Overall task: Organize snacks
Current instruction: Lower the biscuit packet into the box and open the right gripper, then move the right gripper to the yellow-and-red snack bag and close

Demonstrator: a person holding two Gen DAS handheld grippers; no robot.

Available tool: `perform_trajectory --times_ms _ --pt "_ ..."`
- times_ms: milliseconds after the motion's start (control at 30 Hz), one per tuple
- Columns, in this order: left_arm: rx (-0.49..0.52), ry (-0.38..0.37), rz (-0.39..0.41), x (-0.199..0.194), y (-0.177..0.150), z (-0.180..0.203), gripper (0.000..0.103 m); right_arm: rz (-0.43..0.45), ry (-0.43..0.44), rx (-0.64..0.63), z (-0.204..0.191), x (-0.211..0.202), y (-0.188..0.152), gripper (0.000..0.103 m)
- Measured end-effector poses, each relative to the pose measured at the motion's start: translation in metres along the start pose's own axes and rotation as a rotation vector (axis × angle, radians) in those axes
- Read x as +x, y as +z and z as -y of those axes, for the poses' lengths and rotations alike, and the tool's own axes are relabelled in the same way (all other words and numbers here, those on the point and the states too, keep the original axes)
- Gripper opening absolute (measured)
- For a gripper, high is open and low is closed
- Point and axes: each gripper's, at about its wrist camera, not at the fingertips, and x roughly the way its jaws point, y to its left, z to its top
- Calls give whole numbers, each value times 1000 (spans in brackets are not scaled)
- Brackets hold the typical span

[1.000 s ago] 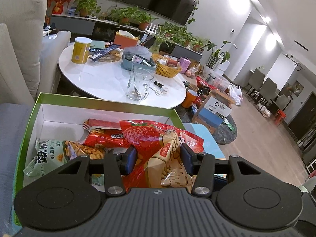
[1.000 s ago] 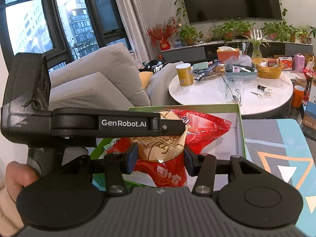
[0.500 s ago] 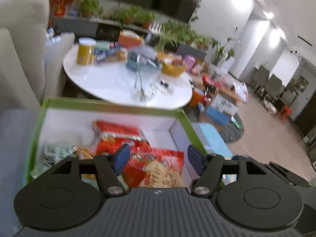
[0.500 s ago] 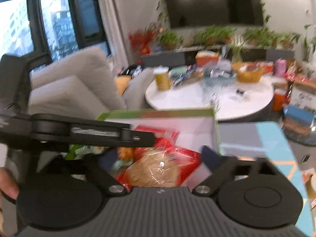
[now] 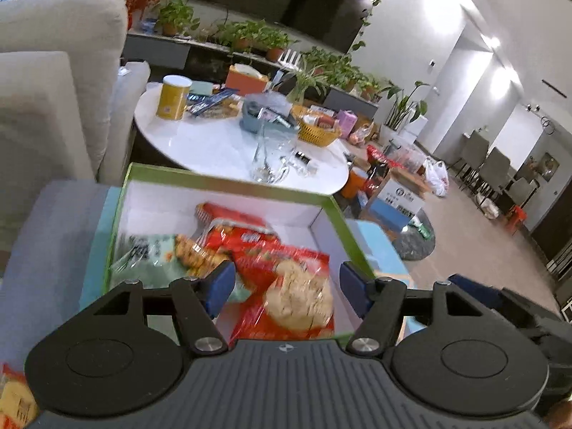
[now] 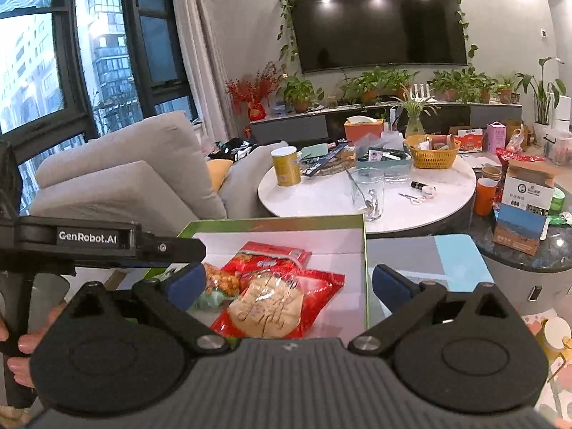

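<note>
Red plastic snack bag w/ beige biscuit picture (image 6: pixel 275 304) lies in green-rimmed white cardboard box (image 6: pixel 365 250), atop other packets. Left gripper (image 5: pixel 286 286) & right gripper (image 6: pixel 289 282): jaws apart, gripping nothing, above bag.

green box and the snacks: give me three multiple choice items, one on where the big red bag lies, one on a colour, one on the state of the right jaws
1. The big red snack bag lies
A. in the green box
B. on the round white table
C. on the sofa

2. The can on the table is
A. blue
B. yellow
C. black

3. The right gripper has its jaws
A. shut on the bag
B. shut on nothing
C. open

Key: A, box walls surround the bag; B, its body is yellow; C, both pads stand clear of the bag.
</note>
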Motion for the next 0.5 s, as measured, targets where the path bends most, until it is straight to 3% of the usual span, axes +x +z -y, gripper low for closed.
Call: perform_trajectory --times_ms 500 --pt "-68 58 -115 -18 -48 -23 61 -59 106 41 -18 -29 -28 96"
